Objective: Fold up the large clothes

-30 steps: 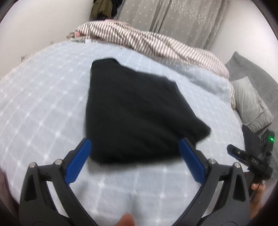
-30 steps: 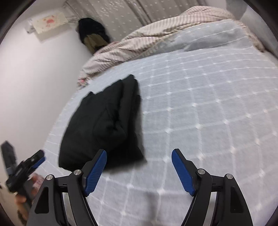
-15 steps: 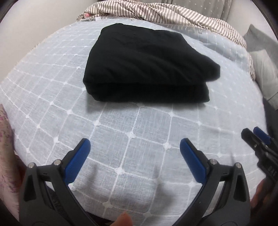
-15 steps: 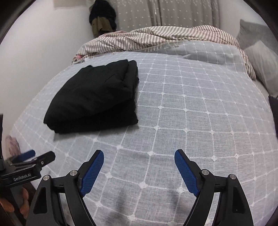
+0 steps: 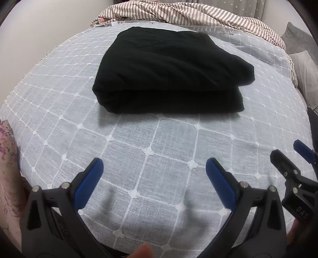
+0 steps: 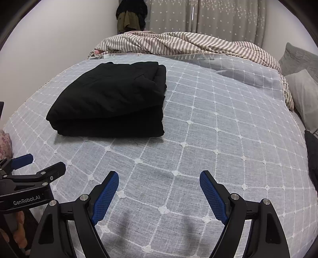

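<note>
The black garment (image 5: pixel 169 69) is seen folded into a thick rectangle on the bed's pale checked cover (image 5: pixel 159 150), in front of a striped blanket (image 5: pixel 198 13). Near it, both the left tongs (image 5: pixel 154 176) and the right tongs (image 6: pixel 159 184) are held spread, with nothing between them.

Both cameras sit low over the near edge of the bed (image 5: pixel 59 111), looking down and across it toward the far edge. The left one is nearer the folded black clothes (image 5: pixel 169 71) (both see them), the right one looks from farther right.
</note>
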Motion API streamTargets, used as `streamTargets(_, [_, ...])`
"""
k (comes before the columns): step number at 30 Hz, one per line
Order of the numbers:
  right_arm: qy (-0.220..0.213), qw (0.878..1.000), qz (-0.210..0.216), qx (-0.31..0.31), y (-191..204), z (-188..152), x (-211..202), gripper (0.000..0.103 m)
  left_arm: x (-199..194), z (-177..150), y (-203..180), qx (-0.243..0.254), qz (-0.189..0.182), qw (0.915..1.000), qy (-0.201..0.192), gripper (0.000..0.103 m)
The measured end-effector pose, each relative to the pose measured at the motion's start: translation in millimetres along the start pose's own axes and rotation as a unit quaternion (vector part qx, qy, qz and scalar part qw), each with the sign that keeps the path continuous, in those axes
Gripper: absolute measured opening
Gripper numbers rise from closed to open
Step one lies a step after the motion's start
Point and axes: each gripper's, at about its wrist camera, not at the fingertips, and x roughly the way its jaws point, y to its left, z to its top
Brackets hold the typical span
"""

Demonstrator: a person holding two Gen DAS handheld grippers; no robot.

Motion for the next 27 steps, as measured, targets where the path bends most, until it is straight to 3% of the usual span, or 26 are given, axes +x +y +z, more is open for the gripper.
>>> streamTargets(27, [0.009,1.0,0.0,0.002,0.8,1.6,7.2,0.085,-3.8,2.6,4.1,-0.01,-0.005,0.9999,-0.011,0.102])
